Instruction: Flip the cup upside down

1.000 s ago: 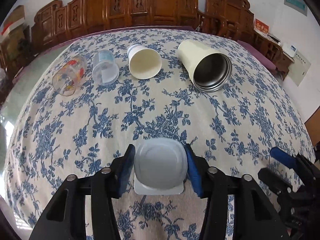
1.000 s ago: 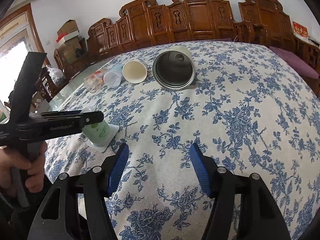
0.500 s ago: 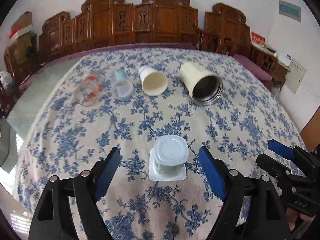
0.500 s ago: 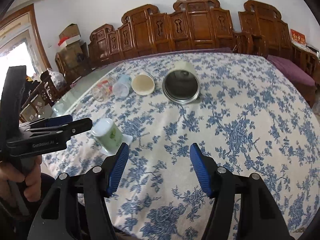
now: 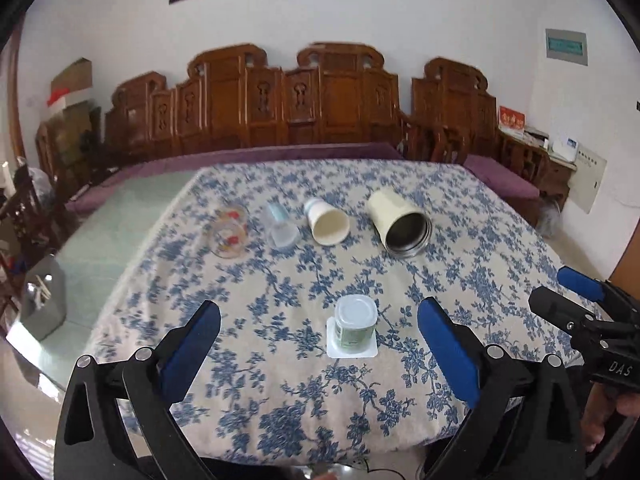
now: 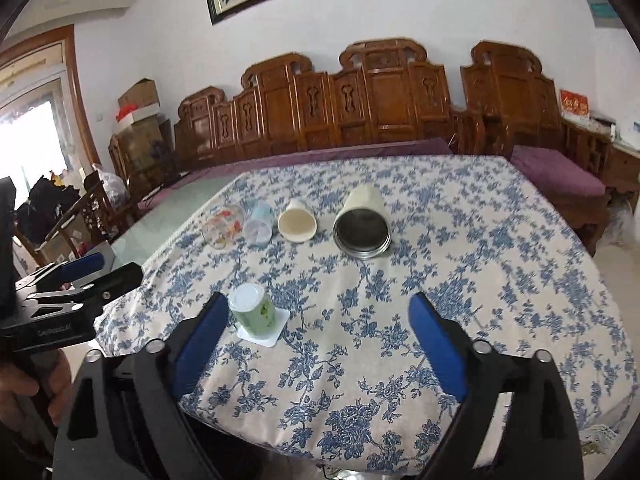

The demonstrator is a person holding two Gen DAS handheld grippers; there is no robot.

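Note:
A small green-and-white plastic cup [image 5: 354,330] stands upside down on its square rim near the table's front edge; it also shows in the right wrist view [image 6: 253,314]. My left gripper [image 5: 318,350] is open and empty, pulled back from the cup. My right gripper [image 6: 316,338] is open and empty, to the right of the cup. The right gripper shows at the right edge of the left wrist view [image 5: 588,304], and the left gripper shows at the left edge of the right wrist view [image 6: 76,284].
A row of cups lies on its side further back on the floral tablecloth [image 5: 460,280]: a printed glass [image 5: 228,232], a clear cup [image 5: 282,228], a white paper cup [image 5: 326,222] and a cream steel tumbler [image 5: 400,224]. Carved wooden chairs [image 5: 332,100] stand behind the table.
My left gripper let go of the inverted cup, opened wide and drew back and up. The right gripper also drew back from the table.

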